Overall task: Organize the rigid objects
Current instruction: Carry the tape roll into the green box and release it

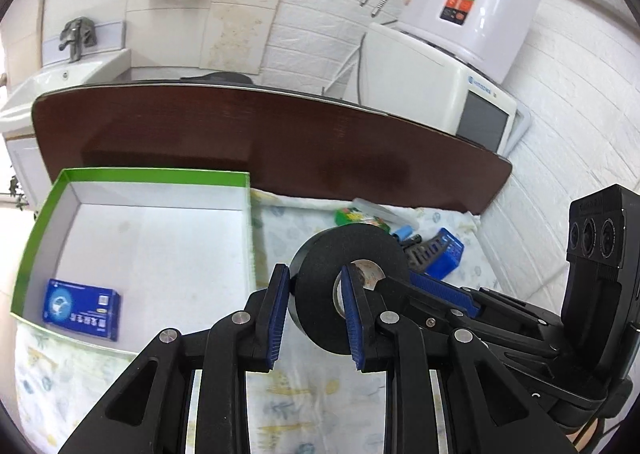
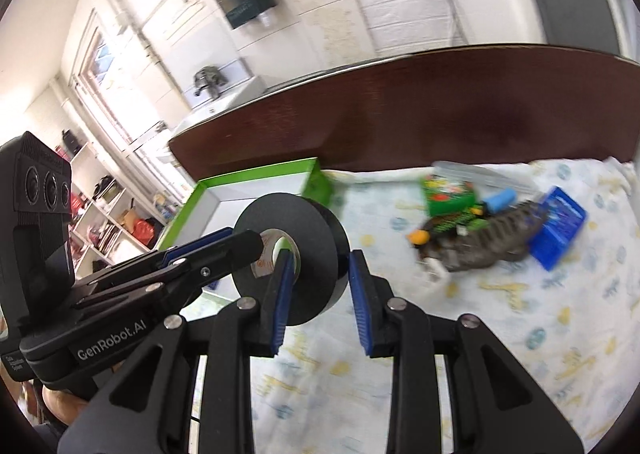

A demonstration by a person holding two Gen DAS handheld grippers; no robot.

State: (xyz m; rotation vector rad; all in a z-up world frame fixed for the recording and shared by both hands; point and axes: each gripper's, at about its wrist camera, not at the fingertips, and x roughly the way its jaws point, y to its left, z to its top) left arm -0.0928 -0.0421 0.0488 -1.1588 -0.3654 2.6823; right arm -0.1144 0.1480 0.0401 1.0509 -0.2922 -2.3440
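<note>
A black tape roll (image 1: 348,254) (image 2: 308,221) hangs above the patterned sheet, gripped from both sides. My left gripper (image 1: 314,274) is shut on its wall, one pad outside and one inside the core. My right gripper (image 2: 320,258) is shut on the opposite wall in the same way. In each wrist view the other gripper (image 1: 394,280) (image 2: 240,240) reaches into the core from the side. A green-rimmed white box (image 1: 44,221) (image 2: 256,173) lies to the left, holding a small blue carton (image 1: 82,312).
A pile of loose items lies at the right on the sheet (image 2: 520,334): a green packet (image 2: 448,193), a blue box (image 2: 556,225), a dark grey object (image 2: 480,246). A brown headboard (image 1: 280,141) runs behind, with white appliances (image 1: 460,93) beyond it.
</note>
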